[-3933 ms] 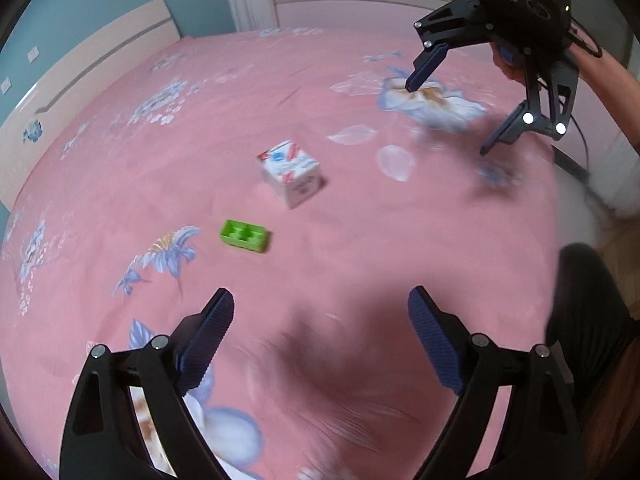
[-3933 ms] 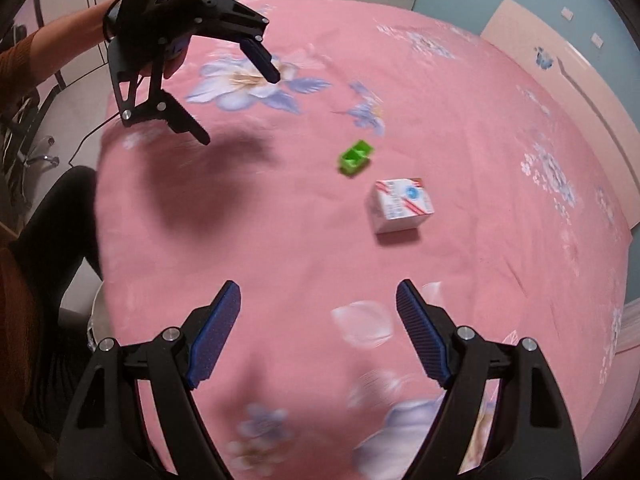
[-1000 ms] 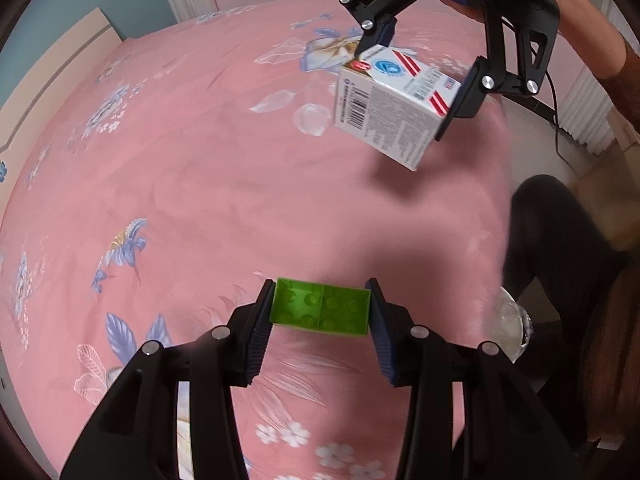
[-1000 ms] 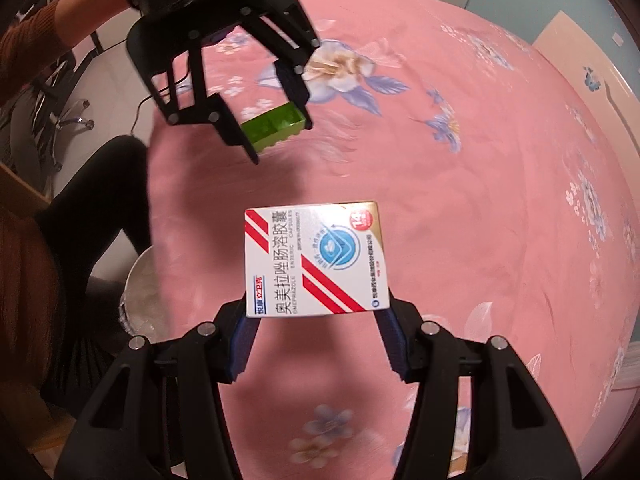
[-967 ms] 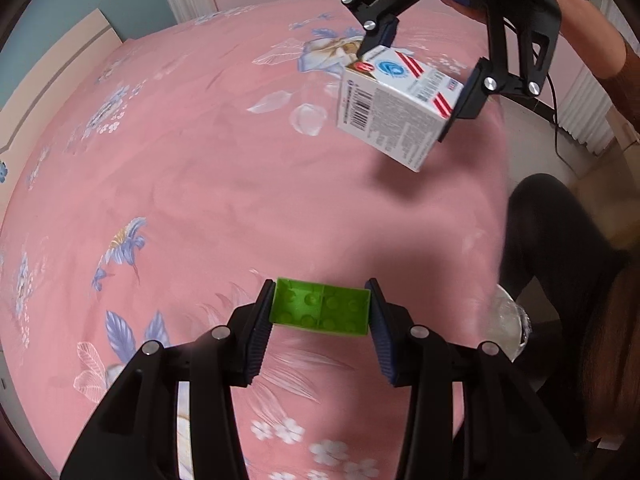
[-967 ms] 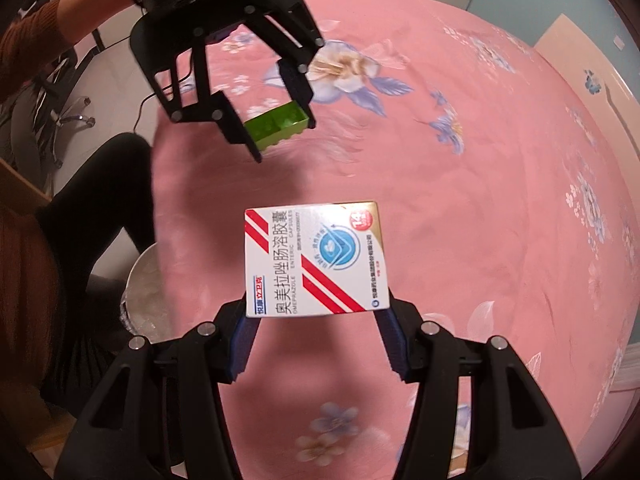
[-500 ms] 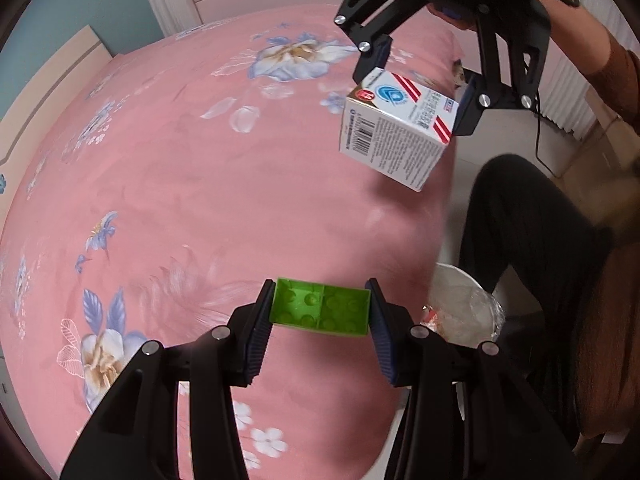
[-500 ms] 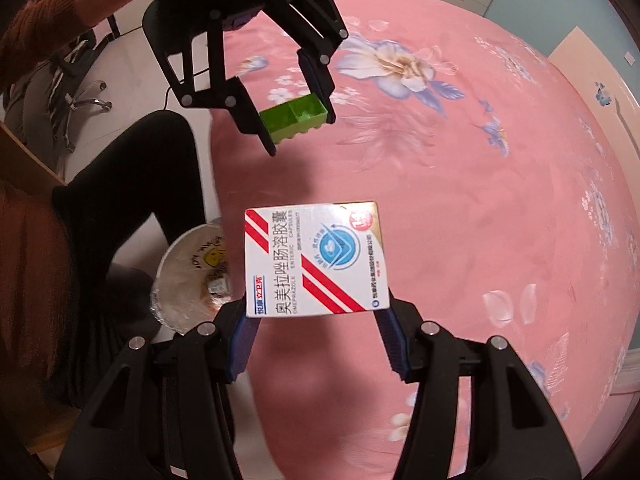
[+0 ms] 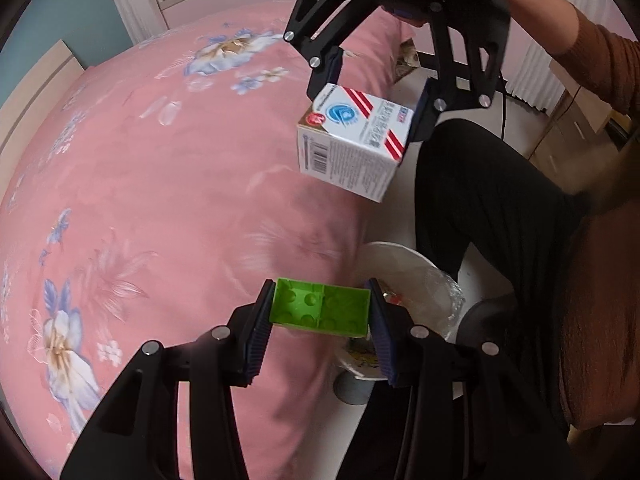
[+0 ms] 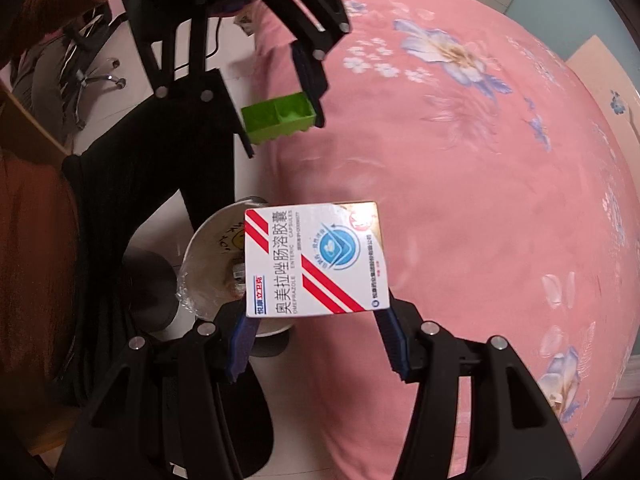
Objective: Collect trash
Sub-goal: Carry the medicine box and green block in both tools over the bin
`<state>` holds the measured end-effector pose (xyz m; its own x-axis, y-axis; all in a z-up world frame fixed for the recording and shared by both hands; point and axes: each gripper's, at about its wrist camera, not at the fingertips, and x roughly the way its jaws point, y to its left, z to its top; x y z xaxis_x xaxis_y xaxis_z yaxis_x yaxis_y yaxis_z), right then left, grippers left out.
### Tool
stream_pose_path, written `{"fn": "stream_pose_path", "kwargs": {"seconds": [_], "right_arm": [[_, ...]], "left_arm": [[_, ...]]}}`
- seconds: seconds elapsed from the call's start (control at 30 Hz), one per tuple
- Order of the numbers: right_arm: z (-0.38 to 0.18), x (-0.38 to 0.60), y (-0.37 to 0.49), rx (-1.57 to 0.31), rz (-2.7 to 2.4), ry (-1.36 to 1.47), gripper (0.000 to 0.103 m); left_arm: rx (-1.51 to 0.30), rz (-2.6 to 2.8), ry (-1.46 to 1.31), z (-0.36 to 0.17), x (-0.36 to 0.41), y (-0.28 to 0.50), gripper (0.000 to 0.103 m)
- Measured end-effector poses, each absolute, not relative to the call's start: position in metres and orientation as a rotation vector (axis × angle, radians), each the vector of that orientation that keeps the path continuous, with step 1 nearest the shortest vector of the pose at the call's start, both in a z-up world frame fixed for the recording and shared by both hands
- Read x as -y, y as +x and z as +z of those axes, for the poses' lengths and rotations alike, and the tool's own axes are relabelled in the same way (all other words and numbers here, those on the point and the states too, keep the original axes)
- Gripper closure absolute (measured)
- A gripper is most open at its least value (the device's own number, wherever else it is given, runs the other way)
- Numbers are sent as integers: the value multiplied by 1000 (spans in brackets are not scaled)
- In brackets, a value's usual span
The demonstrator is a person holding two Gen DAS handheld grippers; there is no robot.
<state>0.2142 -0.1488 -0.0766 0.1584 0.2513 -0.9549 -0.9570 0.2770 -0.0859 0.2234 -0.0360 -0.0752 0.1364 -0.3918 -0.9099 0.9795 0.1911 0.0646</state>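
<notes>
Green block (image 9: pixel 320 309) in left claw (image 9: pixel 319 334), above trash bin (image 9: pixel 416 264).

Green brick (image 9: pixel 320 312), red-striped white box (image 10: pixel 316 260), pink bedspread (image 9: pixel 160 184) with blue flowers.

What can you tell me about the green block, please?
The green block is a bright green plastic toy brick, rectangular, hollow on its open side, with a centre divider and round stud shapes. The left gripper clamps it by its two short ends between ribbed blue pads, so it lies crosswise, clear of the bed. It hangs at the bed's edge, partly over the lined bin on the floor. Nothing else touches it.
</notes>
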Motion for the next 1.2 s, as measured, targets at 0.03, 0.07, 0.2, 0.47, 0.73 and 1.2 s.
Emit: {"fn": "stream_pose_path", "kwargs": {"seconds": [0.03, 0.07, 0.2, 0.47, 0.73, 1.2], "right_arm": [[-80, 147, 208, -1032, 1049, -874, 48], [-82, 146, 203, -1030, 1056, -873, 48], [-98, 140, 183, -1042, 1073, -880, 48], [-123, 132, 156, -1048, 1104, -850, 48], [-152, 123, 143, -1074, 1135, -823, 48], [-205, 120, 141, -1160, 1166, -788, 48]], "left_arm": [[-911, -1188, 831, -78, 36, 218, 56], [-907, -1196, 837, -82, 36, 213, 56], [-911, -1223, 845, -93, 37, 196, 56], [-930, -1266, 835, -117, 43, 177, 56], [-976, -1309, 832, -151, 49, 161, 56], [-1066, -1339, 814, -198, 51, 154, 56]]}}
